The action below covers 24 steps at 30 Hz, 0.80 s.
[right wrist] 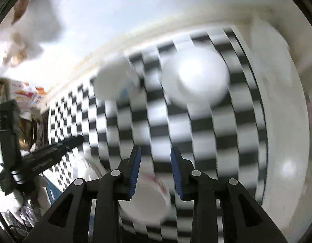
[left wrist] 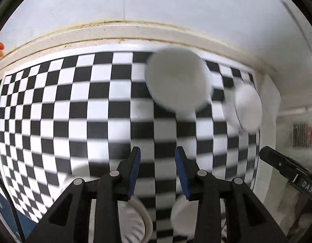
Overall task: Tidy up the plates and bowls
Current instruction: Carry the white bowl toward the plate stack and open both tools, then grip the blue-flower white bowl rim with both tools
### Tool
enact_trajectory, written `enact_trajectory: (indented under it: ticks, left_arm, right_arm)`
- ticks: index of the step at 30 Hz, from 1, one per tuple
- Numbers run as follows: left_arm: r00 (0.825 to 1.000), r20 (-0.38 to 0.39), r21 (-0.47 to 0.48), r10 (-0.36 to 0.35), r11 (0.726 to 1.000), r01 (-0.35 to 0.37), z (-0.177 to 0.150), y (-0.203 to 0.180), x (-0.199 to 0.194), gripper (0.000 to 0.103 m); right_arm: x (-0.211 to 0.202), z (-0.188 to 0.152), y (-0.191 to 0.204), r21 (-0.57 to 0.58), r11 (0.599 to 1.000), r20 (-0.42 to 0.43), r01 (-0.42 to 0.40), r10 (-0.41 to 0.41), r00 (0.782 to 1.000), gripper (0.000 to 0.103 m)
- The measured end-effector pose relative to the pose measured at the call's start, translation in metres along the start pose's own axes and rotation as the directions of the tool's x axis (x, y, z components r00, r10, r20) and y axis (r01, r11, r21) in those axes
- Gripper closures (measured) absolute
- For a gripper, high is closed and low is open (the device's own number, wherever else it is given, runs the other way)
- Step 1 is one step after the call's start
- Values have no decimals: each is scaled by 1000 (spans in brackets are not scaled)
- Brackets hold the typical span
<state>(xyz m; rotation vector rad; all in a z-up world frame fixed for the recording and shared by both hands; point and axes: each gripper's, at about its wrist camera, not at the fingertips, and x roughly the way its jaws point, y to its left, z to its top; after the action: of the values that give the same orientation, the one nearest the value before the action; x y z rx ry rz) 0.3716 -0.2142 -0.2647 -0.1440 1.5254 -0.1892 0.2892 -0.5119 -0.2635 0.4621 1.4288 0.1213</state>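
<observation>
While white bowls (left wrist: 177, 81) sit scattered ahead of both tools on the checkered mat (left wrist: 54, 111), none looks stacked yet, so sorting seems barely begun. Left gripper (left wrist: 157, 151) and right gripper (right wrist: 155, 150) hang released, empty, another bowl (right wrist: 147, 200) just beneath the right one.

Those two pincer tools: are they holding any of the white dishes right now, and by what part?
Nothing is held. The left gripper and the right gripper both stand open above the checkered mat, with only blurred white bowls below and ahead.
</observation>
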Motion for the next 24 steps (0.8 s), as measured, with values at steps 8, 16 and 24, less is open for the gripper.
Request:
enact_trajectory:
  ticks: [8, 16, 24]
  left_arm:
    - [994, -109, -8, 8, 1000, -9, 85, 15, 62, 70]
    - [984, -177, 17, -23, 1000, 27, 113, 12, 103, 88]
    - [987, -159, 47, 12, 999, -4, 106, 1, 99, 91]
  right_arm:
    - [74, 113, 32, 26, 998, -62, -53, 55, 997, 70]
    - [141, 147, 20, 77, 997, -163, -27, 40, 986, 88]
    - [141, 146, 35, -3, 999, -177, 42, -42, 983, 92]
